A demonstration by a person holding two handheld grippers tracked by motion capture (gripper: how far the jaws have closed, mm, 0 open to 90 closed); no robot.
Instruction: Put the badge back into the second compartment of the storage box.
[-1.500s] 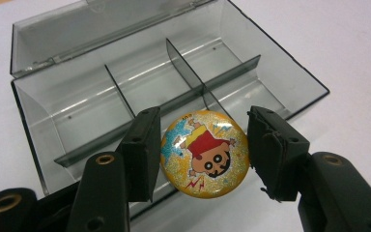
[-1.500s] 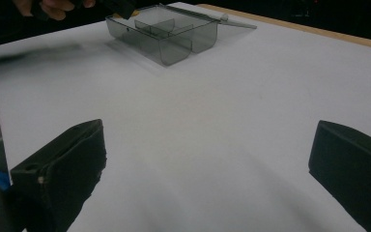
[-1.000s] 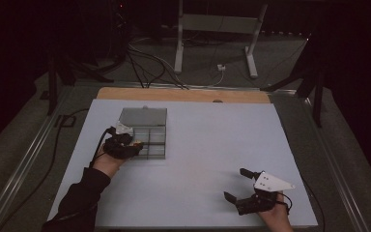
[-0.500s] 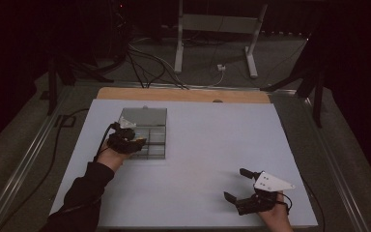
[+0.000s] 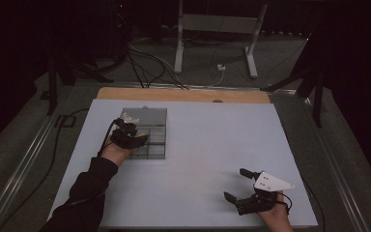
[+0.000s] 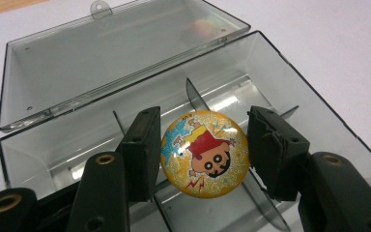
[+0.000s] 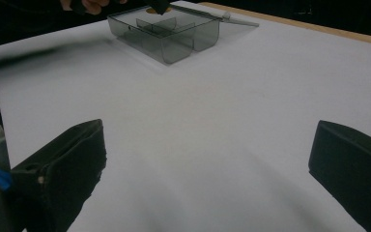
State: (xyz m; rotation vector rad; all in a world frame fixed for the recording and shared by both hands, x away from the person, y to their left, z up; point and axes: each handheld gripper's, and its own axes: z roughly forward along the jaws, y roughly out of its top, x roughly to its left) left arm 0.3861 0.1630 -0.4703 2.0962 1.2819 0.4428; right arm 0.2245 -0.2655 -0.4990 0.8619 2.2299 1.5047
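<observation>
A round badge (image 6: 204,153) with a cartoon figure sits between the two jaws of the left gripper (image 6: 200,154), which hold it by its sides above the divided compartments of the clear grey box (image 6: 280,92). The lid (image 6: 101,58) of the box lies open behind. In the high view the badge is too small to make out. The right gripper (image 5: 237,184) rests wide open near the front edge of the white table (image 5: 212,140), well apart from the box.
</observation>
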